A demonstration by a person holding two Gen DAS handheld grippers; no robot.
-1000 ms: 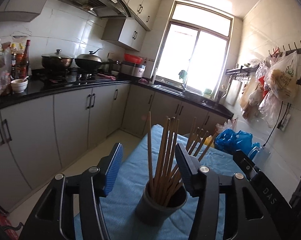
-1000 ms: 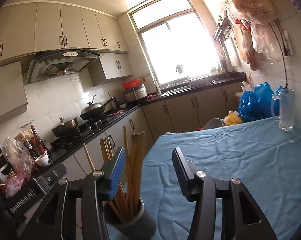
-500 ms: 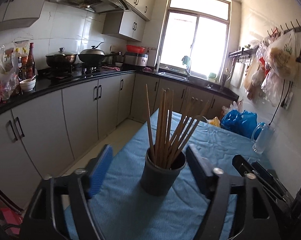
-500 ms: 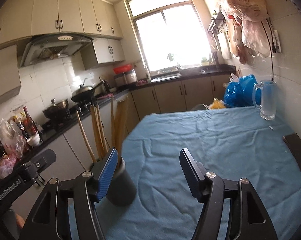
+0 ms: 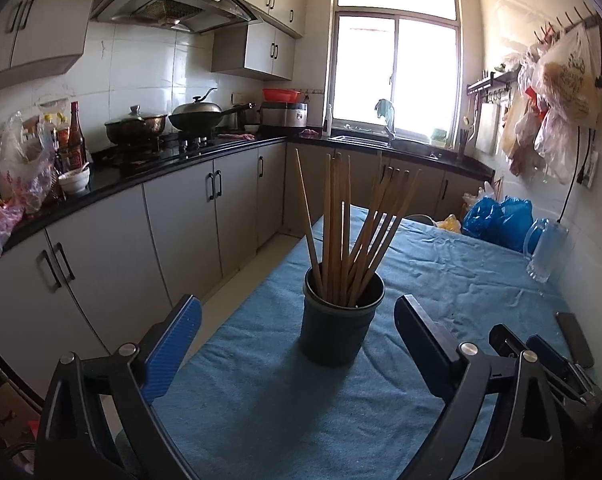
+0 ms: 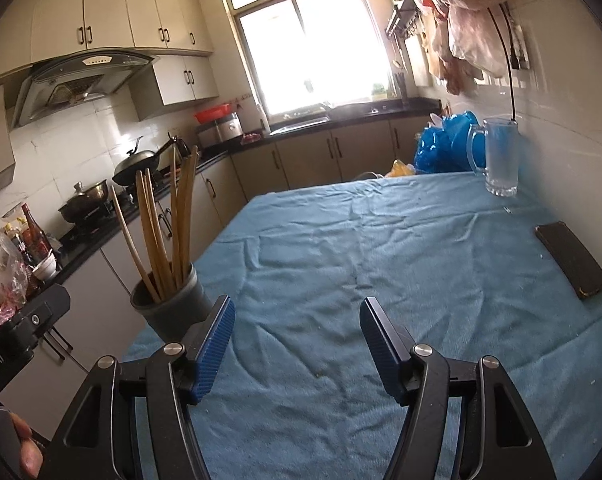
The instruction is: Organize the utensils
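Nearest, the left claw (image 5: 297, 316) has its jaws opening wide with nothing pressed between the pads; the cup (image 5: 341, 320) stands just ahead of it, centred in the gap but beyond the tips. The right claw (image 6: 297, 332) is released too, jaws apart over bare cloth, gripping nothing; from there the cup (image 6: 173, 304) sits just off its left finger.

The chopsticks (image 5: 349, 224) stand bundled in the cup, fanning outward at the tops, a few leaning right. All of them seem gathered already, so the step looks like letting go and backing off. Best done by drawing the left claw straight back, level, keeping both fingers clear of the cup's wall, since a nudge could tip it with that tall load. The right claw should avoid swinging left into it.

Farther along the table (image 6: 381, 240), a phone (image 6: 571, 258) lies right of the right claw, and a mug (image 6: 499, 156) stands at the far end.
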